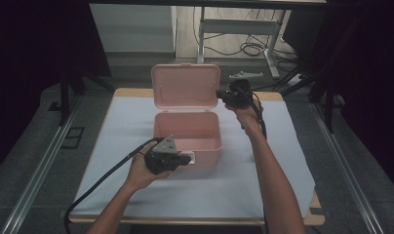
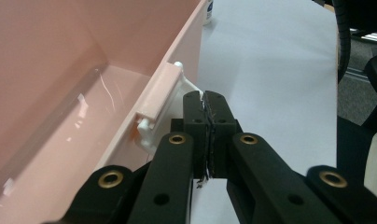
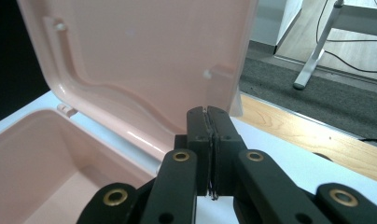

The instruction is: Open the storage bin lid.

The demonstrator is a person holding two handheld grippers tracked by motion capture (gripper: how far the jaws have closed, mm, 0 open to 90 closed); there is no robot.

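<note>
Pink plastic box (image 1: 187,131), lid (image 1: 185,86) raised upright at the far side, standing at the middle of my desk (image 1: 136,92) on a white cloth (image 1: 234,180); interior bare and glossy, seen in my left tongs view as a smooth pink floor and walls (image 2: 60,93); white latch (image 2: 161,109) fixed on the near front wall, just beside my left tongs (image 2: 208,95). Left tongs (image 1: 187,159): black, jaws pressed together with nothing between them, tips just beside the latch at the box's front wall, whether touching it I cannot tell; black cable (image 1: 102,178) trailing off toward the desk's near left edge; grey three-cornered plate on top. Right tongs (image 1: 219,93): black, jaws likewise closed on nothing, held up at the right edge of the open lid; in my right tongs view the tips (image 3: 209,112) sit just in front of the lid's inner face (image 3: 144,51), near a small square boss by its edge; contact with the lid cannot be told. Wooden desk edge (image 3: 308,135) visible past the cloth; grey floor (image 3: 326,98) and a white stand leg (image 3: 312,60) beyond.
</note>
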